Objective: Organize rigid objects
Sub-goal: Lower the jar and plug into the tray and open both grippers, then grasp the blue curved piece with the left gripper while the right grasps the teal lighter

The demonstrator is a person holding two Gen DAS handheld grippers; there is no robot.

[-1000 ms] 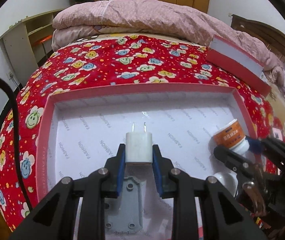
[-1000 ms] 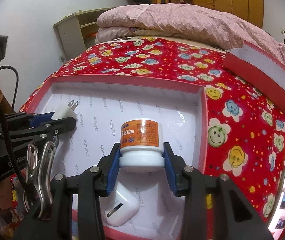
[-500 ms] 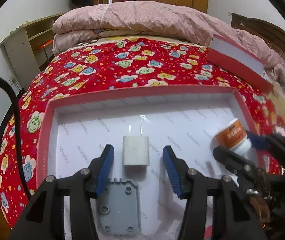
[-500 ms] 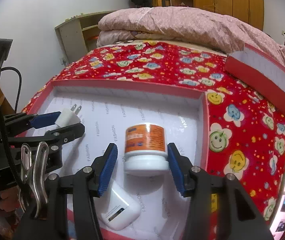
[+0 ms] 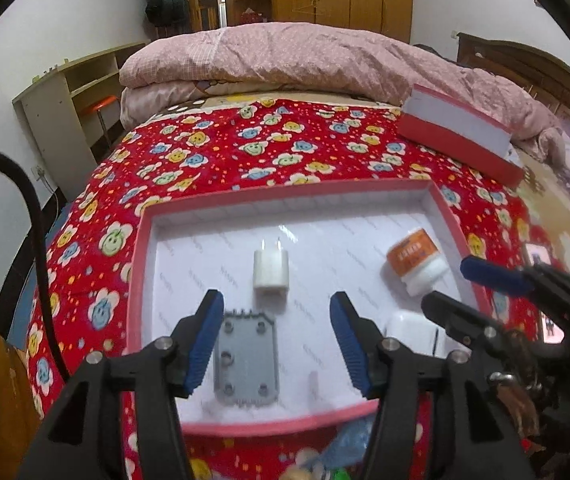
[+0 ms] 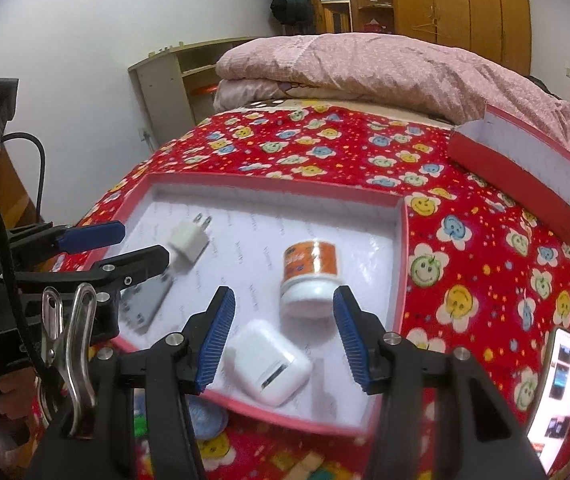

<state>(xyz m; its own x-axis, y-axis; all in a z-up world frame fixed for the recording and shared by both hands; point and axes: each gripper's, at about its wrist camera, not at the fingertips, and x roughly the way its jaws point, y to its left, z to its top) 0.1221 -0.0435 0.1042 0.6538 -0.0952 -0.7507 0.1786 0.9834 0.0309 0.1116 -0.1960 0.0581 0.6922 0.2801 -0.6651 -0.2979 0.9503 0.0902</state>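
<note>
White charger (image 5: 270, 268) and orange jar (image 6: 311, 275) were left in the red box (image 5: 135, 280); left gripper (image 5: 277, 340) fingers were opening, right gripper (image 6: 281, 338) fingers were parted, both best lifted clear.

Two close, downward wrist views; shared tray (image 5: 245, 426)

The print on the orange-labelled jar (image 6: 311, 276) is too blurred to read, and so is the repeated lettering on the white floor of the red-rimmed box (image 5: 245, 428). The left finger (image 6: 141, 264) covers part of the grey plate (image 6: 145, 306). A phone (image 6: 557, 388) is cut by the frame's dark corner; small objects by the box's near rim are smeared
</note>
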